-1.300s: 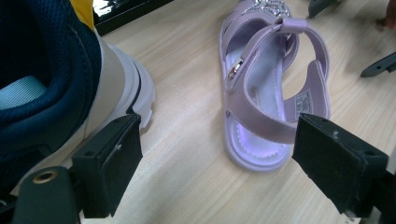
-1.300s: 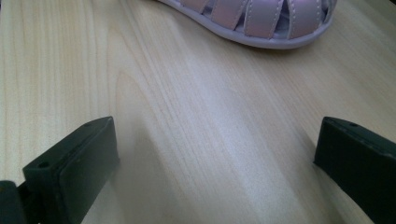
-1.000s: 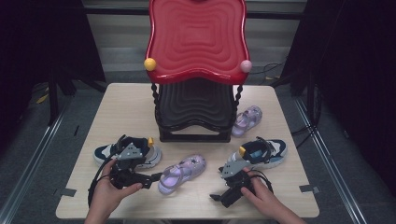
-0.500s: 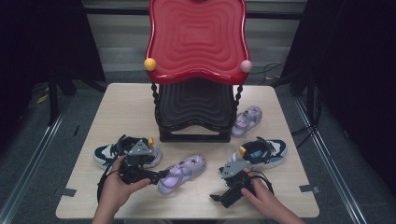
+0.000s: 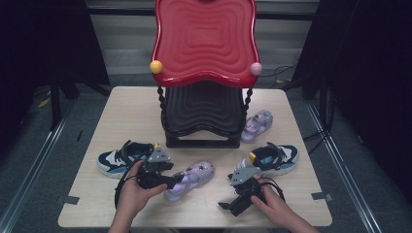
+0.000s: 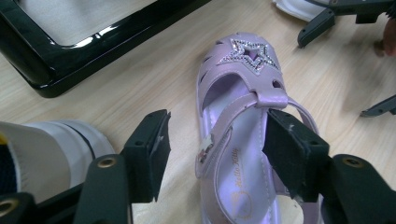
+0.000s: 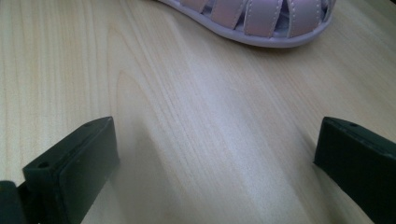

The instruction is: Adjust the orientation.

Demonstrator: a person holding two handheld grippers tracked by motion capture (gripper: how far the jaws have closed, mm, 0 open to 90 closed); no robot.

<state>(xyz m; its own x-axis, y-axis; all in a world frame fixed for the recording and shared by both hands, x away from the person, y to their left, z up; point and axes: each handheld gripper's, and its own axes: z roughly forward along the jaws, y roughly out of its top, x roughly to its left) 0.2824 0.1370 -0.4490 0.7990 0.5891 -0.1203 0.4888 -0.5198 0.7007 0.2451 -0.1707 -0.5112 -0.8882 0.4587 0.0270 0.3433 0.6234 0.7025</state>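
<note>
A lilac sandal (image 5: 192,175) with a glittery star on its toe (image 6: 247,53) lies at the table's front middle. My left gripper (image 5: 176,181) is open, reaching in from the left, and its jaws straddle the sandal's strap and heel end (image 6: 217,154). The left jaw stands a little off the sandal's side and the right jaw covers its far edge. My right gripper (image 5: 228,206) hangs open low over bare wood (image 7: 217,154) at the front right, its jaws wide apart. The sandal's toe (image 7: 252,21) lies just beyond them.
A red and black wavy stand (image 5: 204,73) fills the table's back middle, its black base (image 6: 70,46) close to my left gripper. A second lilac sandal (image 5: 255,125) lies right of it. Blue and white sneakers lie at left (image 5: 121,158) and right (image 5: 274,158).
My left gripper has slid right from beside the left sneaker to the sandal, and its jaws now straddle it. The right gripper has barely moved.
</note>
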